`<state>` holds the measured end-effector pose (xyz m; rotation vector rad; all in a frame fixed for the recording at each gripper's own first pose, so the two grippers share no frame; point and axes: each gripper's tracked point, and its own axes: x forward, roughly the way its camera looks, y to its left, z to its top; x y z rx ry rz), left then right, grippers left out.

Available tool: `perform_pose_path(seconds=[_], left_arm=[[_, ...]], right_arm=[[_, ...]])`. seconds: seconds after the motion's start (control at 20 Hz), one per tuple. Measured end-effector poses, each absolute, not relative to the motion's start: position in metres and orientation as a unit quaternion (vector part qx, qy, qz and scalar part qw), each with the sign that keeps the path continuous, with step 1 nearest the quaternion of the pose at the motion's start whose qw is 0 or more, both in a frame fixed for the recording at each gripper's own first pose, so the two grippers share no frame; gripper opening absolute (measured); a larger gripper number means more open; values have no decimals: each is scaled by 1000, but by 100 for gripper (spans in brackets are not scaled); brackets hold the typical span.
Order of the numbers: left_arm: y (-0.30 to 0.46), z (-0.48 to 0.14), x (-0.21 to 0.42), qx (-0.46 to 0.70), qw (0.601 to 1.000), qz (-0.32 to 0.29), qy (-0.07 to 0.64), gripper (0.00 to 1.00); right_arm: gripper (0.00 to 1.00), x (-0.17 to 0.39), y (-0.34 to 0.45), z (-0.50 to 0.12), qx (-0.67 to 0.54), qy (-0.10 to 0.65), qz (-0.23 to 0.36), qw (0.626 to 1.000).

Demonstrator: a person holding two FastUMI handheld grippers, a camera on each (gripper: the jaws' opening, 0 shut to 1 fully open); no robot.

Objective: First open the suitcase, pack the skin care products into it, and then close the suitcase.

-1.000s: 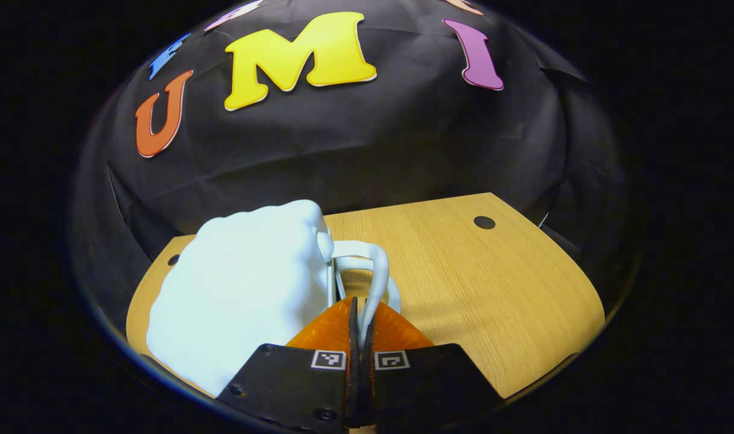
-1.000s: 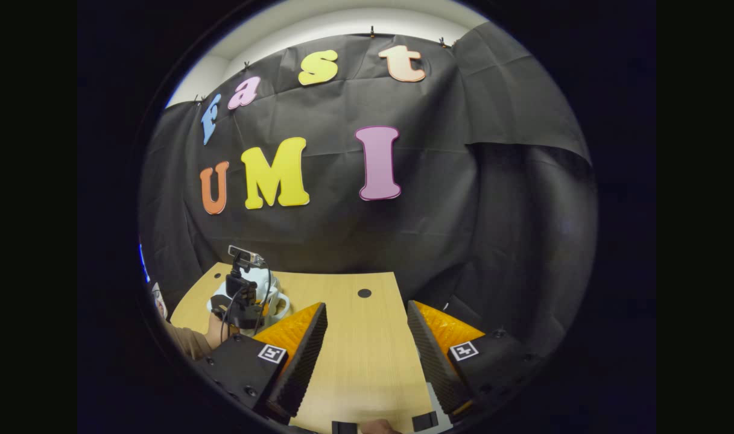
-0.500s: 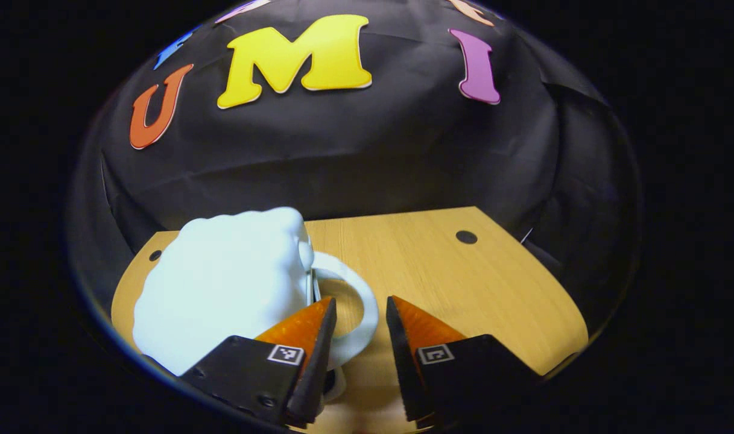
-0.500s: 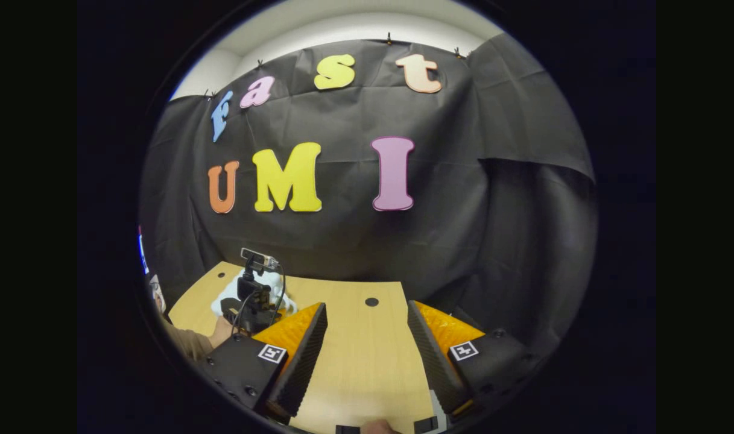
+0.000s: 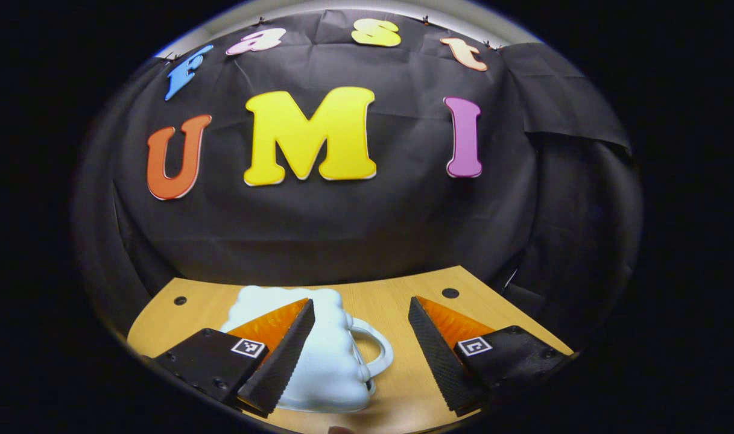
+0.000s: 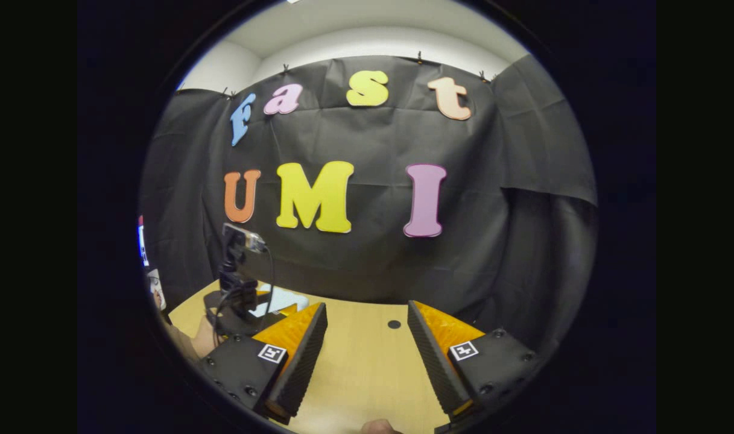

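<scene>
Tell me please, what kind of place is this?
Probably a recording booth, not a home: black cloth wall, a bare wooden table with one white cloud-shaped suitcase, and the left gripper and right gripper held open above it.

Black tool (image 5: 359, 352) bodies, square markers, screws, cable

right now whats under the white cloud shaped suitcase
The suitcase sits closed on the wooden table, handle toward the open left hand-held gripper. Its base hides the tabletop beneath it, and its inside cannot be seen.
</scene>
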<state>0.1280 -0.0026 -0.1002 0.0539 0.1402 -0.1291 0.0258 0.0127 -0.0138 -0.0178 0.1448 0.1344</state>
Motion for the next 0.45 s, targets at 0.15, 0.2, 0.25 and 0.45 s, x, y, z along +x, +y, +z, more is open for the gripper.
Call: perform_pose_path(seconds=[0.15, 0.2, 0.25, 0.45], left_arm=[[28, -66, 91, 25, 998, -40, 40, 99], [37, -58, 80, 18, 999, -32, 37, 99], [45, -51, 70, 8, 999, -28, 34, 99], [76, -33, 55, 6, 1000, -14, 24, 99]], right_arm=[[80, 33, 45, -18, -14, 65, 70, 995], [79, 35, 57, -19, -7, 65, 74, 995], [80, 36, 68, -19, 0, 66, 78, 995], [80, 43, 93, -25, 12, 76, 84, 993]])
